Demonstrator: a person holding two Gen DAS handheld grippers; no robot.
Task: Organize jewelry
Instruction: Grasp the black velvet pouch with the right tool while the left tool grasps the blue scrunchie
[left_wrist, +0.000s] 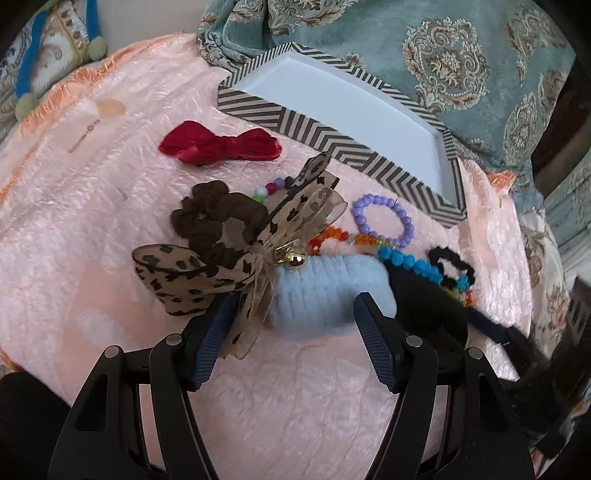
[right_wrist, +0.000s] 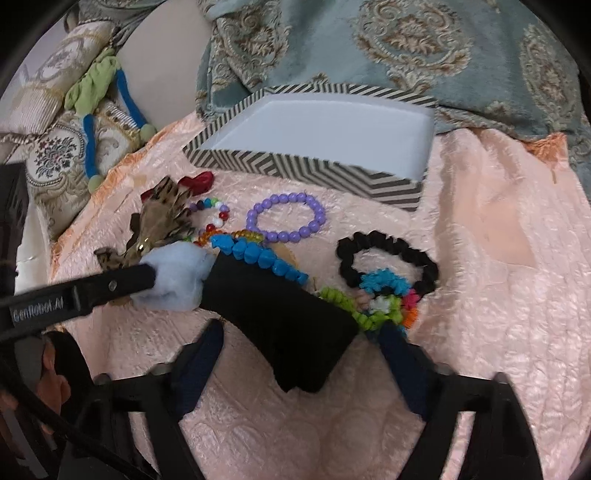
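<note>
Left wrist view, left gripper: the left gripper stood wide open, its jaws flanking the near edge of the pale blue fuzzy piece without clearly pinching it.
Left wrist view, target: the pale blue fuzzy piece lay on the pink bedspread, with the leopard-print bow touching it at 9 o'clock and a black fabric piece at 3 o'clock.
Left wrist view, handling: it looked soft, light and squashy, so a pinch across its middle should hold; the bow's gauzy ribbon draped over the left jaw could snag.
Left wrist view, destination: the striped box sat empty at 12 o'clock.
Right wrist view, right gripper: the right gripper was open too, the black fabric piece lying between its jaws.
Right wrist view, beads: the purple bead bracelet and blue bead string looked hard and slippery; hooking through the loop seemed safer.
Right wrist view, scrunchie: the black scrunchie lay at 2 o'clock, tangled with bright loops.
</note>
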